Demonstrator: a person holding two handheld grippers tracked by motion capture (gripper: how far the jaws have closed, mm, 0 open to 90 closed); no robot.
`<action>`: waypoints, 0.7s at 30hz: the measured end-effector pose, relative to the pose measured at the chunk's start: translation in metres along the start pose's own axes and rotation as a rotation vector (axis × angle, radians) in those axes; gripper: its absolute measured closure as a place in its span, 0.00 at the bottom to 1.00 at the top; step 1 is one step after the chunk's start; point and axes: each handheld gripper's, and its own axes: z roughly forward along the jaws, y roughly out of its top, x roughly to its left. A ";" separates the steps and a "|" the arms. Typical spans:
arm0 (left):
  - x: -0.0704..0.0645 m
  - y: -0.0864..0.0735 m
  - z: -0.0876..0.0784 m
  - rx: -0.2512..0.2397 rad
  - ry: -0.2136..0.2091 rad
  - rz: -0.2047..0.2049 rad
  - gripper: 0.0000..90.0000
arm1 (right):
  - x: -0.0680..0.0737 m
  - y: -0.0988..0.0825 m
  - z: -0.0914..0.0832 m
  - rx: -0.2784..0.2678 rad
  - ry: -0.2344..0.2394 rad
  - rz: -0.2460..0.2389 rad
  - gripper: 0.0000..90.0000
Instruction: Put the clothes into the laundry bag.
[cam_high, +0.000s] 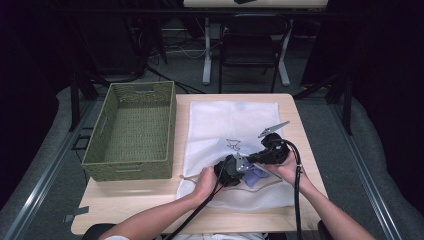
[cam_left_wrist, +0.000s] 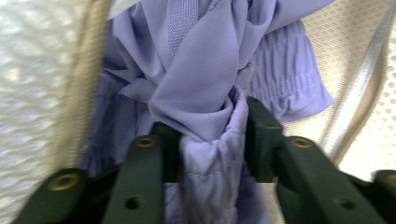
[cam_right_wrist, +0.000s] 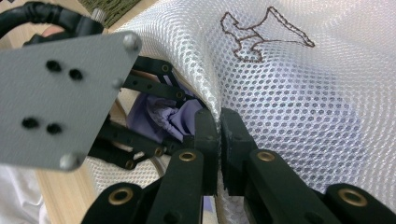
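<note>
Lilac cloth (cam_left_wrist: 205, 70), a bunched garment, sits clamped between the jaws of the left gripper (cam_left_wrist: 212, 126) at the near mouth of the white mesh bag (cam_high: 235, 117) lying on the tabletop (cam_high: 145, 192). The right gripper (cam_right_wrist: 219, 135) has its jaws together on the upper mesh edge, holding the opening up just beside the left one. To do this step well, I judge the right should keep that edge raised and taut while the left pushes the bundle deep inside, low and straight, before letting go, so no sleeve or strap catches on the drawstring (cam_high: 192, 177). The bag holds this garment partly in. On the left, well apart, the green woven basket (cam_high: 131, 131) looks empty.
</note>
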 end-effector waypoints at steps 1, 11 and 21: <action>0.001 -0.001 0.000 -0.007 0.004 0.004 0.77 | 0.000 0.000 0.000 -0.001 0.000 -0.001 0.97; 0.013 0.002 -0.012 -0.060 0.127 -0.038 0.80 | 0.008 0.005 -0.013 -0.059 0.004 -0.024 0.97; 0.010 0.003 -0.014 -0.005 0.023 -0.014 0.45 | -0.001 0.001 -0.006 -0.037 0.001 -0.005 0.97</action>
